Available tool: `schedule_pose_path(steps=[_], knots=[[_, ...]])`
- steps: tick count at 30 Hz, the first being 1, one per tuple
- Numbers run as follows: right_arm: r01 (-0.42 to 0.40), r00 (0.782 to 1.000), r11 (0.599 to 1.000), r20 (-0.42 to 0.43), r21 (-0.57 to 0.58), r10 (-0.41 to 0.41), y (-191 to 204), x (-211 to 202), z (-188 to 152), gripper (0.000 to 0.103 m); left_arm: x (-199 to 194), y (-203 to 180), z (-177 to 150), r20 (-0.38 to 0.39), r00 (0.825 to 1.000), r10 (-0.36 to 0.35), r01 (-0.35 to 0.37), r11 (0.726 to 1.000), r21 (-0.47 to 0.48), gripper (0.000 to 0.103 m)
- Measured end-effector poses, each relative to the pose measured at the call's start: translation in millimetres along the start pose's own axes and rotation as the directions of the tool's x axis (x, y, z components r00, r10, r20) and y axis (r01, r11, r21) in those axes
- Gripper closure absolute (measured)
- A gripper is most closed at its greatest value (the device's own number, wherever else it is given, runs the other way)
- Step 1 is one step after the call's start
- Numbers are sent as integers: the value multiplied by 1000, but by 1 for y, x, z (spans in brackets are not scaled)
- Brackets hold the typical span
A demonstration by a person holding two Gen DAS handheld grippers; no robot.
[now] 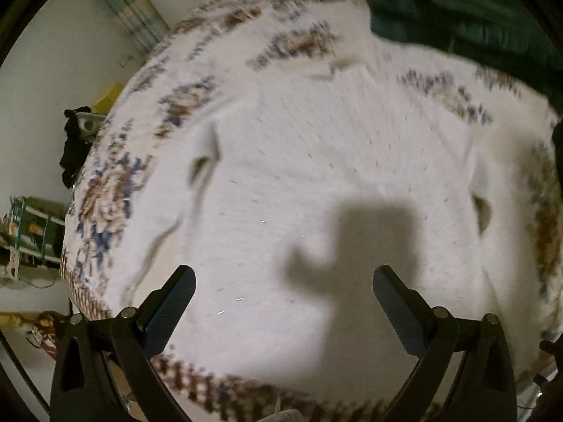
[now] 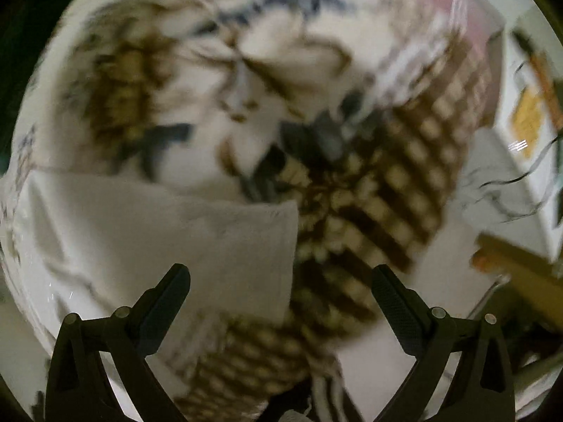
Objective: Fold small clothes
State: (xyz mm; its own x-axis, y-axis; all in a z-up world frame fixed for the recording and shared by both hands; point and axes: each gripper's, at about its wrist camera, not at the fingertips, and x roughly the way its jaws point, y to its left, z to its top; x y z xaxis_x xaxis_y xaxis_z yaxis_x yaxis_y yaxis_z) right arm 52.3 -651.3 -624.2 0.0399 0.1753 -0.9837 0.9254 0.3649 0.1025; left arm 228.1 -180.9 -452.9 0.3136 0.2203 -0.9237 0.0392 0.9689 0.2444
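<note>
A white garment [image 1: 316, 161] lies spread flat on a bed with a floral bedspread [image 1: 105, 190], filling the middle of the left wrist view. My left gripper [image 1: 283, 277] is open and empty, hovering above the garment's near part. In the blurred right wrist view a corner of the white garment [image 2: 197, 239] lies at lower left on the brown-patterned bedspread [image 2: 369, 204]. My right gripper [image 2: 281, 276] is open and empty above that corner.
A dark green cloth [image 1: 457, 7] lies at the bed's far right. A dark item [image 1: 72, 147] hangs off the bed's left side, with a green rack [image 1: 31, 228] on the floor. White furniture with cables [image 2: 520, 161] stands right of the bed.
</note>
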Motion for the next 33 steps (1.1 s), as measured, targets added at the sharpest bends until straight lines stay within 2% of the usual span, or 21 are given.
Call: schedule_pose_path(steps=[3,5,6,7,11,15,17,20,22,24,25,27,29,31,33], knots=[[-88,995,996,-43,24,89,-5,31,-1,9,26,-20,3,-24,1000,14,-14,1000,22,0],[-105,994,994,-17,-12,105,-1,30,-8,39,34,-30,4,-34,999,18,-17,999,31,0],[-78,997,997,-12,-28,77,-1,29,-9,77,37,-36,5,-39,999,21,-20,999,36,0],[-97,995,995,-10,-29,96,-3,25,-11,94,39,-41,8,-41,999,20,-18,999,40,0],[-111,987,992,115,-56,117,-16,-16,1,96,37,-61,15,-32,999,3,-1,998,63,0],[-47,970,996,234,-70,62,-23,-56,30,96,35,-74,19,-29,999,-21,23,997,77,0],[8,957,997,291,-80,15,-22,-63,50,95,38,-78,20,-38,999,-28,31,996,78,0],[4,976,997,219,-77,13,-9,-52,74,87,43,-80,18,-58,998,-35,39,996,76,0],[42,985,998,169,-46,-34,-6,-39,79,67,43,-77,15,-68,997,-40,45,997,69,0],[-7,992,997,123,-78,16,15,-37,66,57,40,-69,8,-74,996,-44,49,997,64,0],[-37,995,993,84,-111,46,25,-33,55,52,39,-64,5,-76,996,-43,48,997,64,0],[-107,994,973,-36,-203,102,56,-17,15,52,38,-42,-12,-95,995,-33,39,997,64,0],[-194,971,934,-193,-298,140,90,14,-34,52,39,-12,-32,-121,992,-23,29,999,46,0],[-246,942,896,-308,-370,132,118,47,-81,52,43,30,-58,-164,986,6,-4,1000,15,0],[-259,925,872,-367,-414,101,140,75,-119,52,52,67,-77,-212,976,39,-44,999,-18,0]])
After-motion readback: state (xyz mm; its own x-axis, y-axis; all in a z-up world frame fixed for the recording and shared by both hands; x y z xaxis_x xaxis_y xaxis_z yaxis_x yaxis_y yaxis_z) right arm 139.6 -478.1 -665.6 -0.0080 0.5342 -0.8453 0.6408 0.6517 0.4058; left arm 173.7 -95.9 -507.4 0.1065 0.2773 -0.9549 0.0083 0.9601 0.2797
